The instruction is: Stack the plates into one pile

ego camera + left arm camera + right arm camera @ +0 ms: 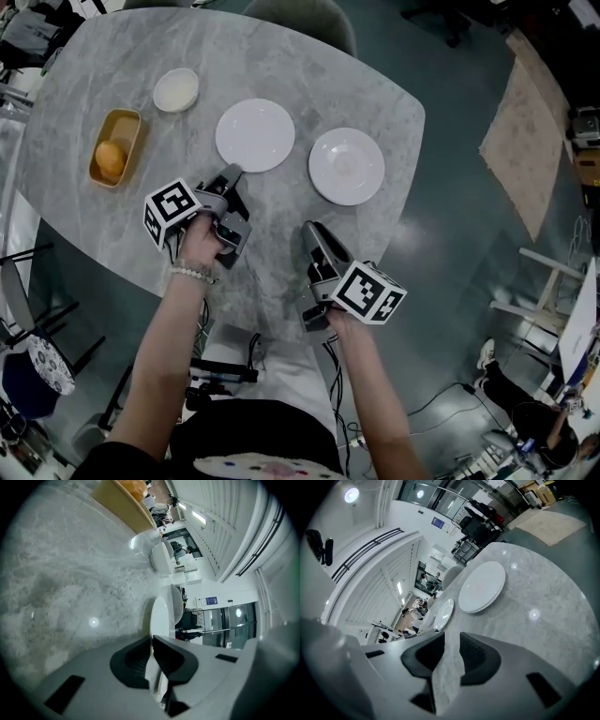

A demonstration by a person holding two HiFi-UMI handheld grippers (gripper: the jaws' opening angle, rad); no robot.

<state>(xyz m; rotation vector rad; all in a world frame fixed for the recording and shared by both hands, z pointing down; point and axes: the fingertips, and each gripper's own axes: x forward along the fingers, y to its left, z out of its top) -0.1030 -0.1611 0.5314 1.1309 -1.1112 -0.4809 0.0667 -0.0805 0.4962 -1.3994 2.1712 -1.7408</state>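
Two white plates lie on the grey marble table (84,103). The left plate (255,135) is in the middle and the right plate (347,166) is a little to its right. My left gripper (234,172) is at the near rim of the left plate. In the left gripper view that plate (159,613) shows edge-on, with its rim pinched between the nearly closed pads of my left gripper (152,641). My right gripper (309,228) hovers short of the right plate (482,587). The right gripper (452,641) is open with only tabletop showing in its gap.
A small white saucer (176,90) sits at the far left of the table. Beside it is a yellow tray (131,131) holding an orange (111,158). The table's near edge runs just behind both grippers. A chair back (309,19) stands at the far side.
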